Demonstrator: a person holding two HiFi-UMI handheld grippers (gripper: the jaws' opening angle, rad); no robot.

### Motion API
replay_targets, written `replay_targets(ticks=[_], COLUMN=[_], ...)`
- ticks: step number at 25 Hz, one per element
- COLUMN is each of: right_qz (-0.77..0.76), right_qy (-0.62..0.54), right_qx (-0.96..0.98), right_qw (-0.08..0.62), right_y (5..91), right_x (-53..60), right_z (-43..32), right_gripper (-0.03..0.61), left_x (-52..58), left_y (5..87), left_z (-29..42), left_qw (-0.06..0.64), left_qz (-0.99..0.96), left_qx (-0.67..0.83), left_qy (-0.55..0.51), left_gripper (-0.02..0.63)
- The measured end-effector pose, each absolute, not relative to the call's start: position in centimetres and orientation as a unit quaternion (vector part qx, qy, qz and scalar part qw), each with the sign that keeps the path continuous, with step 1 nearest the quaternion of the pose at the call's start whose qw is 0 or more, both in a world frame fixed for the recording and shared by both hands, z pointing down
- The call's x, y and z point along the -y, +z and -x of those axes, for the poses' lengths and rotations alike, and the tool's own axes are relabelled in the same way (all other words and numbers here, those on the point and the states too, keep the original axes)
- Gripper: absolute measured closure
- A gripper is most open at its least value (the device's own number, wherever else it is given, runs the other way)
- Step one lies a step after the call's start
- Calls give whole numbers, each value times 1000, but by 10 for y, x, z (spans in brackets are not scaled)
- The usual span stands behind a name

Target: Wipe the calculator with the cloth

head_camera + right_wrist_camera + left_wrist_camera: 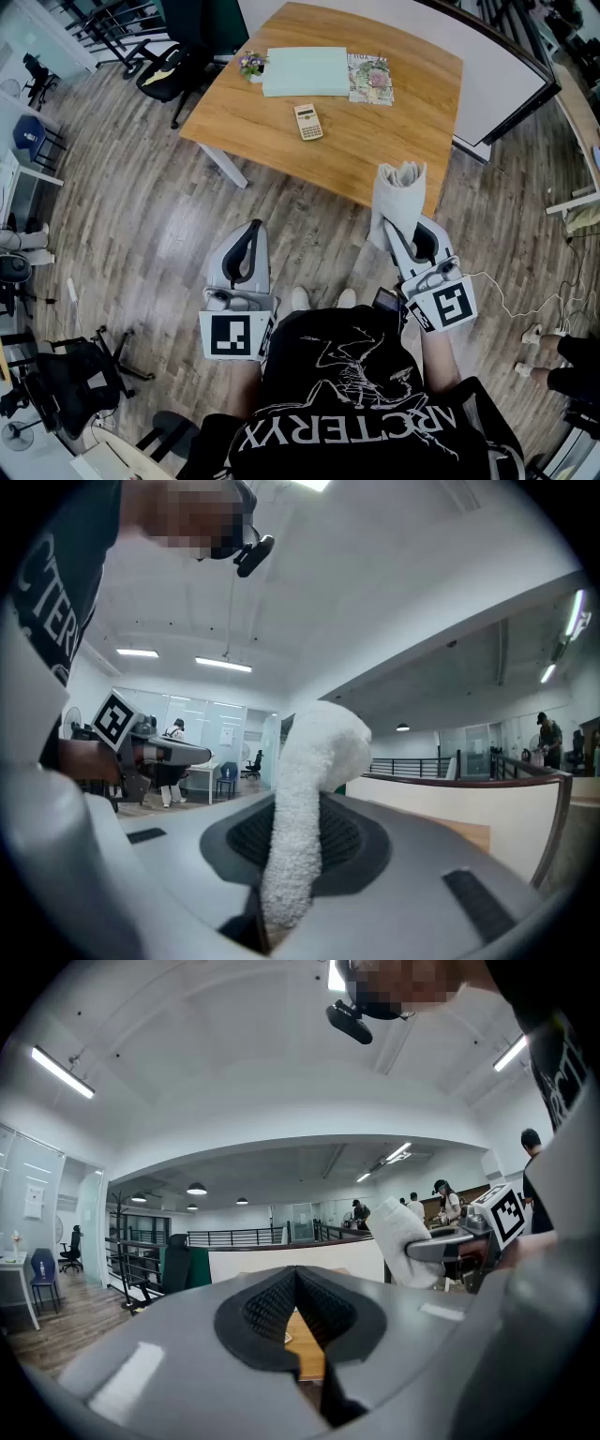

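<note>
Calculator place: the calculator point(308, 122) is seen lying flat on the desk point(403, 112), keys up, near the middle, just in front of a pale green box point(306, 71) and well apart from both grippers.
Cloth place: the white cloth point(300, 799) is held off the desk, short of its near edge, standing up out of the right gripper point(412, 242).
Right fingers: the fingers point(422, 855) are pinched on the lower part of the cloth, and a rounded tuft is left free above them.
Left fingers: the left gripper point(297, 1274) is carried empty, with its tips pressed together; only a sliver of desk is seen through the gap behind them.
Calculator handling: it is judged light, stiff and smooth-cased, so it is likely to be pushed along the wood by a firm wipe.
Cloth handling: it is judged soft and limp, with a terry nap that will drag on the keys.
Where to take hold: the cloth's grip is best kept low so the tuft does the wiping; the calculator is best pinned at one short edge, clear of the display.
Care: the keys and screen should be pressed only lightly.
</note>
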State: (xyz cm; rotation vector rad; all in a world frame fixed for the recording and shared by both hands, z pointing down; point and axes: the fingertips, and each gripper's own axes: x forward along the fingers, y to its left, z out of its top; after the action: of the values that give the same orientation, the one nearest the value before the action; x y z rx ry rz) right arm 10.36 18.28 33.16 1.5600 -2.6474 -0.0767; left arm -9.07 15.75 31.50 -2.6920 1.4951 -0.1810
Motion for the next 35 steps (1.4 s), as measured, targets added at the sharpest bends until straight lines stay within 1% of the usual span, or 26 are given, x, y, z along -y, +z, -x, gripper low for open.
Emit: replay_targets(ticks=[9,15,20,30,35], right_qz=[-501,-489,-489,-472,-459], right_qy=[-24,-23,-26,-21,-10], right_qx=[864,872,872,881,888], right_qw=[33,9,14,31,33], right_y=[332,326,326,339,349], right_x=[-186,-185,-180,-175,-156], right_z=[-111,-113,-114,-132,-136], right_gripper=[488,489,489,489,489], left_x=[-163,-162,-160,-157,-138], left_y=[313,314,314,325,329], left_z=[86,81,77,48,40], left_qw=[31,35,35,31,35], left_qz=[868,866,865,860,856], left_qx=[-493,-495,-497,-506,-511], left_qy=[-57,-58,-58,-59,-69], left_gripper=[611,611,611,611,611])
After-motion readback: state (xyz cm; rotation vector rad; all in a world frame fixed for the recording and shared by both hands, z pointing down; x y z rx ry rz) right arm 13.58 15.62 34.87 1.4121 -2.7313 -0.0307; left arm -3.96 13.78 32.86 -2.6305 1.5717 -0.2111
